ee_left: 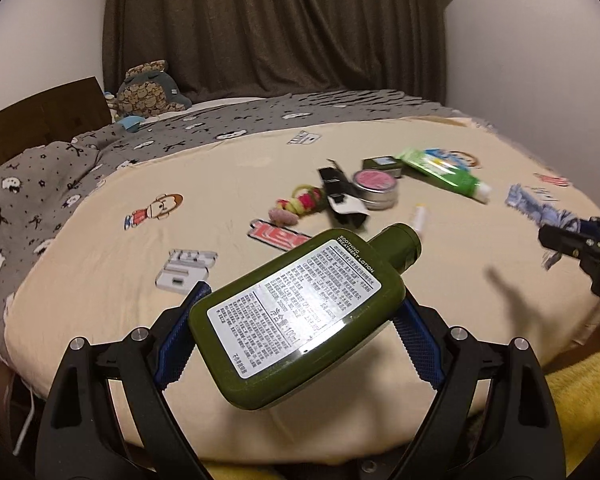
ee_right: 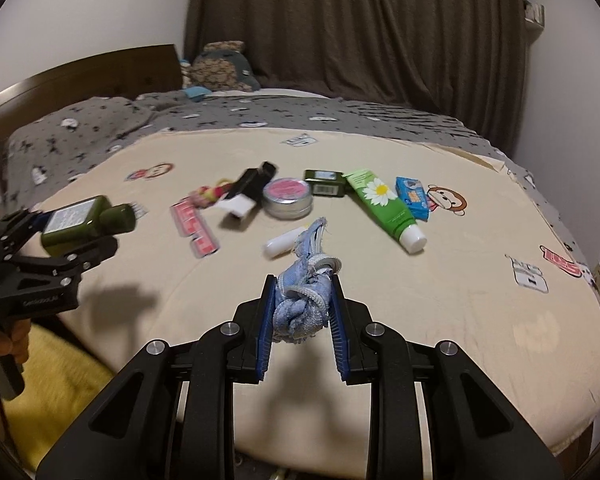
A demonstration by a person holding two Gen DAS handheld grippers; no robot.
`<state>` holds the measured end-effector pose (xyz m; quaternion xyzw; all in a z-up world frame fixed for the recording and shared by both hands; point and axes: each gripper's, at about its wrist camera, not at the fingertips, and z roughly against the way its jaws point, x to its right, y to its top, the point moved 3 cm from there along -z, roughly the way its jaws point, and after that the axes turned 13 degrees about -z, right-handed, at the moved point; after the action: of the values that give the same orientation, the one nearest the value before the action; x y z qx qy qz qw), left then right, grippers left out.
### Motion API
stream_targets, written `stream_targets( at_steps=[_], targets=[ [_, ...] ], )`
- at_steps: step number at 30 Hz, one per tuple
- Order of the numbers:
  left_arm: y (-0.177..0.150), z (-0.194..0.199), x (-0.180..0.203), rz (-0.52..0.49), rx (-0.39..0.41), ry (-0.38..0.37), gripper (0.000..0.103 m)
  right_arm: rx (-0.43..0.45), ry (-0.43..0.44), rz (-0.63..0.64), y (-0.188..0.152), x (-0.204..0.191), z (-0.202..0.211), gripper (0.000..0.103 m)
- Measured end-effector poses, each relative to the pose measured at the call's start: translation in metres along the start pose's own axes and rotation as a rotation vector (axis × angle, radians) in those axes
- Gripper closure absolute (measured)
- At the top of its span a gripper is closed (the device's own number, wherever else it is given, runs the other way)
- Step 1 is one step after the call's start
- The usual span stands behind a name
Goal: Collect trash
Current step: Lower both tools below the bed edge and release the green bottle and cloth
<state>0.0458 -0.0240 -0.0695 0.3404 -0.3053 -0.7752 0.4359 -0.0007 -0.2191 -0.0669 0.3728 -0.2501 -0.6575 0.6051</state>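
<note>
Our left gripper (ee_left: 300,316) fingers pinch the flat olive-green plastic lotion bottle (ee_left: 300,304), cap toward two o'clock. Our right gripper (ee_right: 302,300) fingers clamp the knotted pale-blue fabric scrap (ee_right: 302,300). Just beyond it at eleven o'clock, the small white tube (ee_right: 282,243) lies on the cream bedsheet (ee_right: 460,300), nearer our right.
</note>
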Motion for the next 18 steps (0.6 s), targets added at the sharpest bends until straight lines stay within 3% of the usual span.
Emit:
stream_targets(
  at_steps=[8, 18],
  targets=[
    [-0.046, 0.026, 0.041, -0.031, -0.045, -0.103, 0.019, -0.093, 0.044, -0.038, -0.063, 0.000, 0.029, 0.077],
    [-0.117, 0.006, 0.091, -0.086, -0.236, -0.239, 0.019, -0.307, 0.031, -0.108, -0.139, 0.007, 0.001, 0.077]
  ],
)
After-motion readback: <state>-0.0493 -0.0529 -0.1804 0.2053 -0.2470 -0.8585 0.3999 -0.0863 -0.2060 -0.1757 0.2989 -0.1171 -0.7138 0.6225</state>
